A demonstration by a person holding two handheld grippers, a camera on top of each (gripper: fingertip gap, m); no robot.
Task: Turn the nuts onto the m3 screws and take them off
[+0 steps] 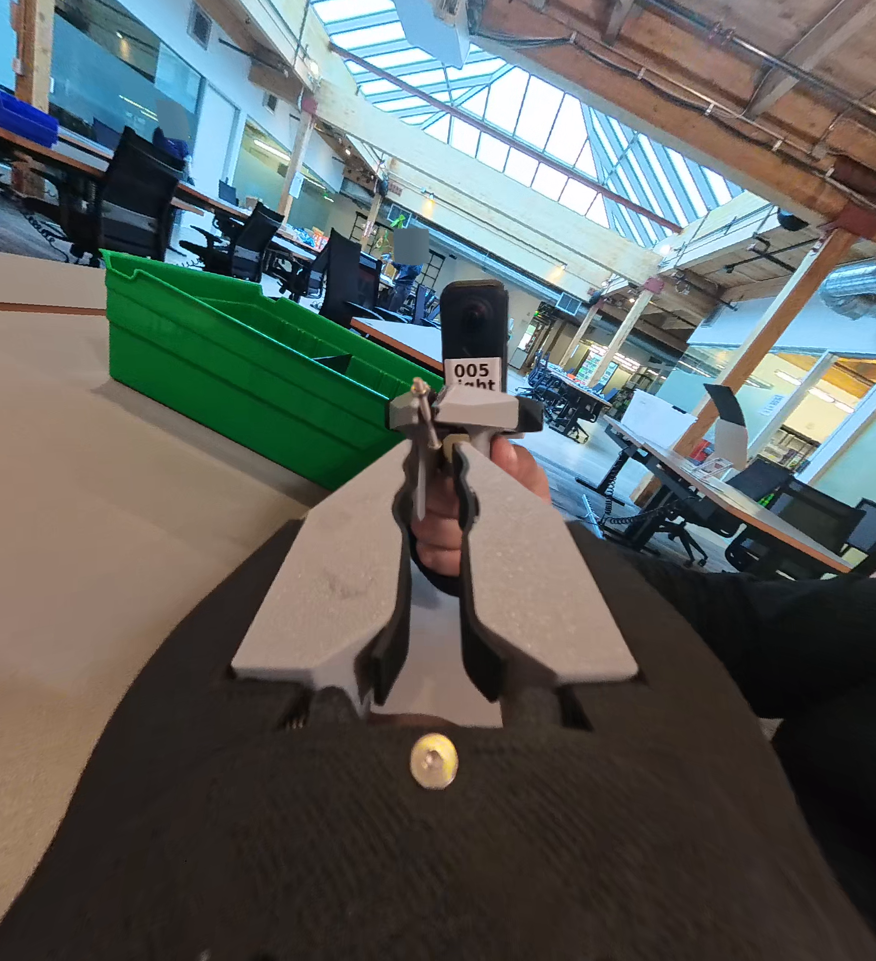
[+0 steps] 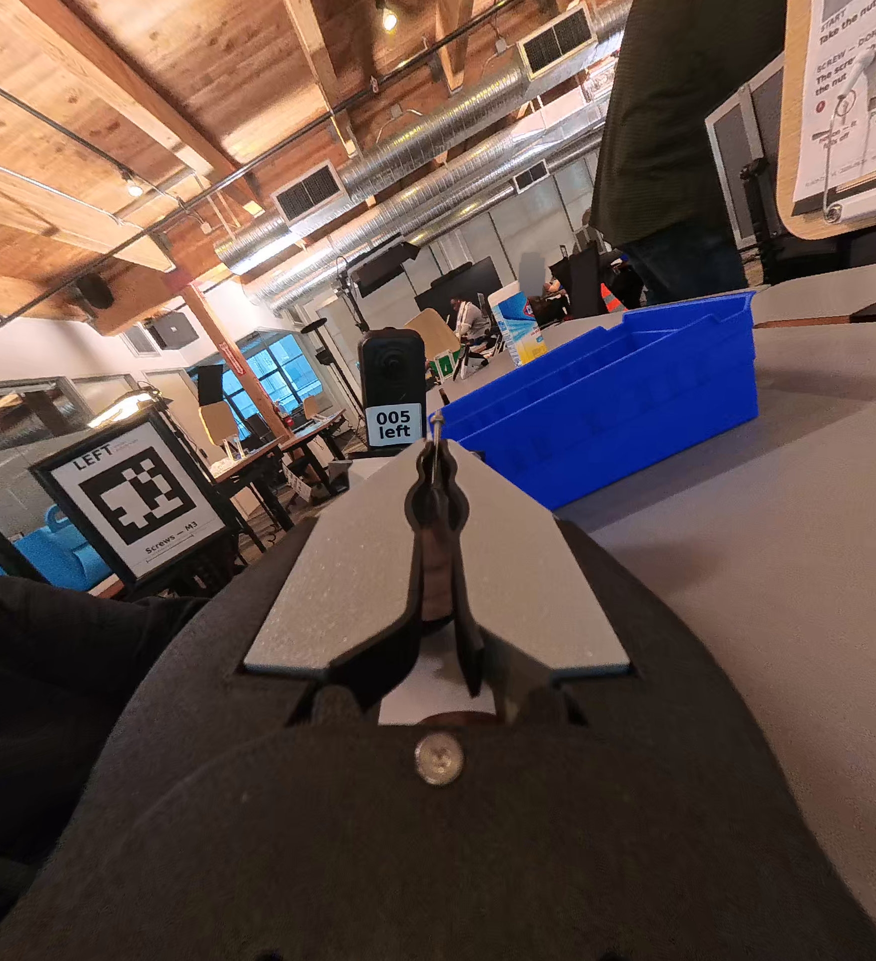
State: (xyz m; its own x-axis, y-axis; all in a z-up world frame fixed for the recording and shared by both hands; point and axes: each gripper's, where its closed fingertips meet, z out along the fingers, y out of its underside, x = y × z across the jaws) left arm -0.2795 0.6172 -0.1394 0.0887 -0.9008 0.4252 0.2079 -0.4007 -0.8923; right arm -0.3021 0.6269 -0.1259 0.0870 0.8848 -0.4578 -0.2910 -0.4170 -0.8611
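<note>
**Two tools met over a slim screw**

Both tools had matte grey, grainy wedge-shaped fingers on black textured bodies. The right tool [image 2: 434,457] was pressed together on a thin, shiny metal screw [image 2: 436,434] whose head poked out past the tips. Only the left wrist view showed the left tool [image 1: 433,457] nearly closed, pinching something small and pale that may be a nut [image 1: 451,443], just beside the screw [image 1: 425,411]. A glossy green bin [image 1: 228,353] sat on the smooth grey worktop [image 1: 61,468] there; the right wrist view showed a blue bin [image 2: 612,395] instead
</note>
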